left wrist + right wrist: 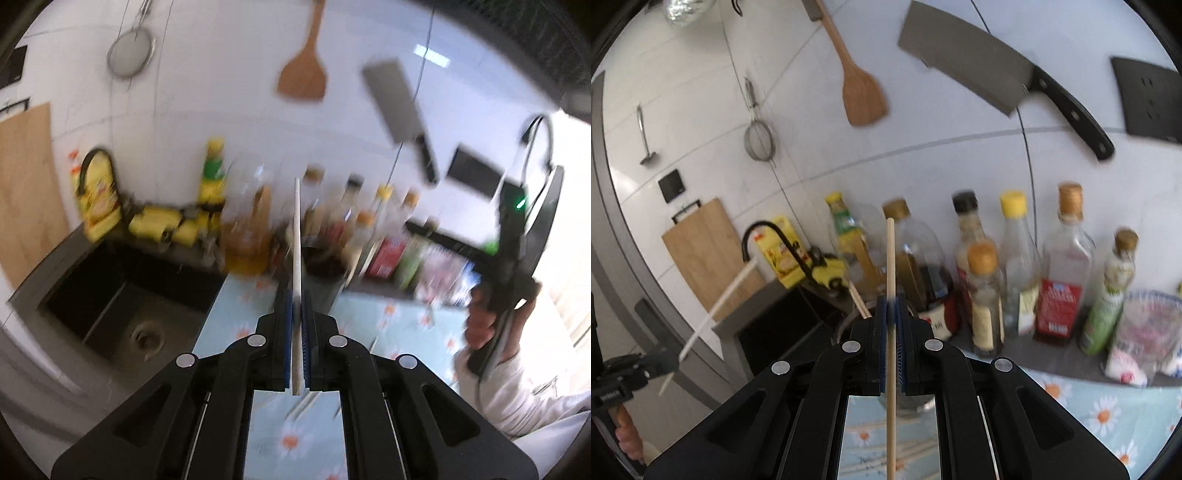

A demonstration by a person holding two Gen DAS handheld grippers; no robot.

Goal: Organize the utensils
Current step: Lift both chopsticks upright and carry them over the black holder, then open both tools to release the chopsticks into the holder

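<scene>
White chopstick [296,236]: thin, pale, straight; clamped between blue pads of left claw [296,295], tip pointing up toward bottles.
Wooden chopstick [891,280]: tan, slim; pinched in right claw [892,314], upright in view, lower end past pads.
Dark holder [325,273]: on floral surface, just behind white chopstick.

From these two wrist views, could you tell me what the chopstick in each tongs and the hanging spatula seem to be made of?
Left tongs: white chopstick, smooth and pale, probably plastic or melamine; blur leaves it open.
Right tongs: tan chopstick, matte, likely bamboo or wood.
Spatula on the wall: warm brown, matte, apparently wood.
</scene>
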